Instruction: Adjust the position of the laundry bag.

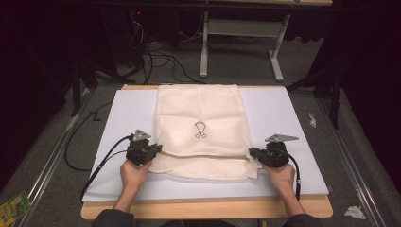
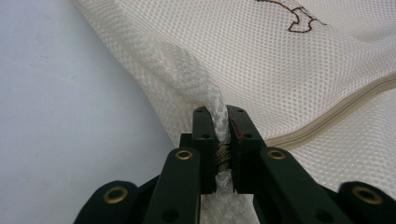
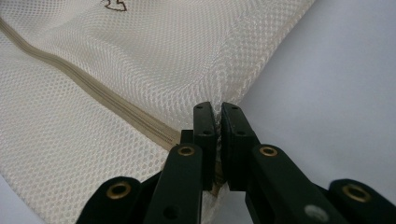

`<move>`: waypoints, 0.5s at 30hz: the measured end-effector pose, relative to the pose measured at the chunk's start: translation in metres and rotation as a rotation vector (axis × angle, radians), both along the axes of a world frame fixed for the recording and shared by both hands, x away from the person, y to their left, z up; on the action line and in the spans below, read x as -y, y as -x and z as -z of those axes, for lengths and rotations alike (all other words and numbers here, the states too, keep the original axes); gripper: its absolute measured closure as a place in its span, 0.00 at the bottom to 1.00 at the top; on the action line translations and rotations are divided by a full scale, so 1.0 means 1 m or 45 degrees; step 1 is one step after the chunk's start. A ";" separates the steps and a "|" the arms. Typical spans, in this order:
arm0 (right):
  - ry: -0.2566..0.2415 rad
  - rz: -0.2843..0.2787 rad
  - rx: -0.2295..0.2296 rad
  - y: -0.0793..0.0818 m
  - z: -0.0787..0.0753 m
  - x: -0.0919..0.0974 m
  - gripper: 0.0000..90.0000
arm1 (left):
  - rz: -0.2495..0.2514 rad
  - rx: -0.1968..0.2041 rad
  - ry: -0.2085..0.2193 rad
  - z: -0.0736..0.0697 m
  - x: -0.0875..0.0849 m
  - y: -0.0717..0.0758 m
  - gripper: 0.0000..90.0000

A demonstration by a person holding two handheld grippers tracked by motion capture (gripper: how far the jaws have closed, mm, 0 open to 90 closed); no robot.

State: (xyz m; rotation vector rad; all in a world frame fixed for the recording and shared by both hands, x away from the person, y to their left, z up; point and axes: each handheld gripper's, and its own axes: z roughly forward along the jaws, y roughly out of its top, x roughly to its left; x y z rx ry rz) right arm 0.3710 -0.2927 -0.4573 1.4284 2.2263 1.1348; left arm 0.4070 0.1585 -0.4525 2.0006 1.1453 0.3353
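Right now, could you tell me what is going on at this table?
A person is handling a cream mesh bag that lies on a white board. The left gripper is shut on the bag's left edge and the right gripper is shut on its right edge, both near the zipper. The bag's near end appears folded over.

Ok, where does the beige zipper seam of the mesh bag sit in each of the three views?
High view: the zipper seam crosses the mesh bag near its front edge, between the left gripper and the right gripper.
Left gripper view: it rises diagonally at the right.
Right gripper view: it descends from upper left toward the jaws.
Shared landmark: the dark embroidered emblem.
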 end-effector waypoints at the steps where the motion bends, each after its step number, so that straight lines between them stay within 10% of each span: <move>1: 0.002 0.002 0.000 0.001 0.000 0.001 0.97 | 0.003 -0.002 0.006 0.000 0.001 0.000 0.92; 15: 0.008 0.039 0.005 0.010 0.000 0.020 0.97 | 0.047 0.016 -0.001 0.000 0.019 0.001 0.92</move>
